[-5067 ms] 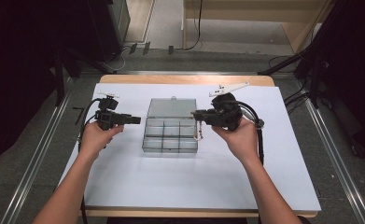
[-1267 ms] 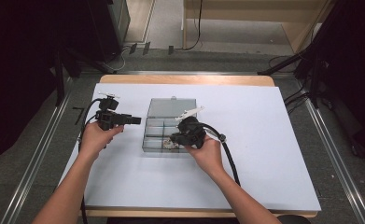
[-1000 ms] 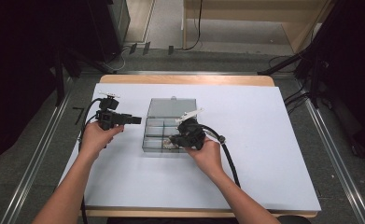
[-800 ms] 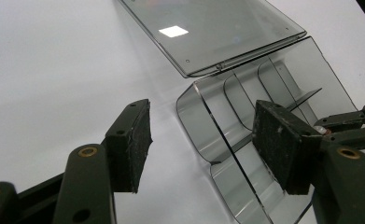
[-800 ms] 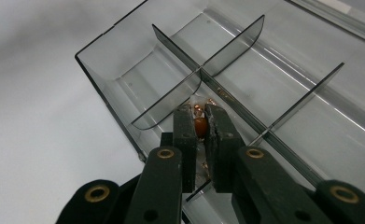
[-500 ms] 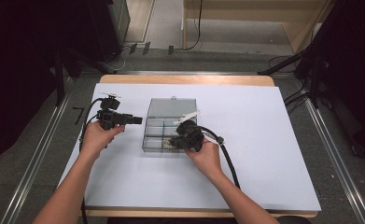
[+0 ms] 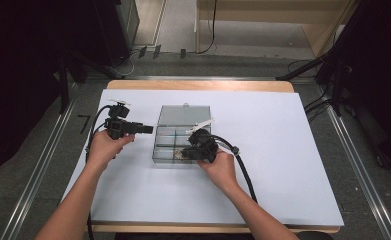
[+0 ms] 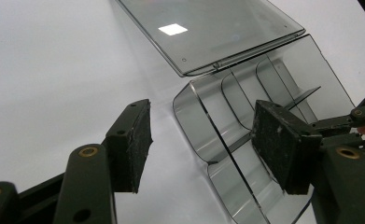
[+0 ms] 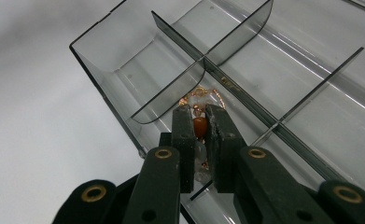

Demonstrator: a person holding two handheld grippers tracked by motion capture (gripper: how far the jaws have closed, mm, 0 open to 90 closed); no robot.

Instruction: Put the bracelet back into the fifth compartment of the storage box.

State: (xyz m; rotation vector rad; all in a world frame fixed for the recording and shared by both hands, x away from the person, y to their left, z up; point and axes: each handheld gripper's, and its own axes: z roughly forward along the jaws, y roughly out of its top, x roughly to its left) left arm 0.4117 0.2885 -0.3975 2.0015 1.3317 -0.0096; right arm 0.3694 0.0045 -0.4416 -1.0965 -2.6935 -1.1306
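Right now the right tongs (image 9: 200, 122) are clamped on a beaded piece of jewellery (image 9: 199, 127) with an orange bead, held inside the clear divided organizer box (image 7: 179, 142), in the compartment along its 6 o'clock edge. Its lid (image 7: 184, 115) lies open flat toward 12 o'clock. At the box's 9 o'clock wall, the left tongs (image 7: 148, 129) stand open and grip nothing. White tabletop (image 7: 283, 150) lies bare from 3 to 6 o'clock.

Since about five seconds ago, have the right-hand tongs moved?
Yes. The right tongs went from the clear box's right edge toward the person and leftward, now over its near compartments, shut on a beaded trinket.
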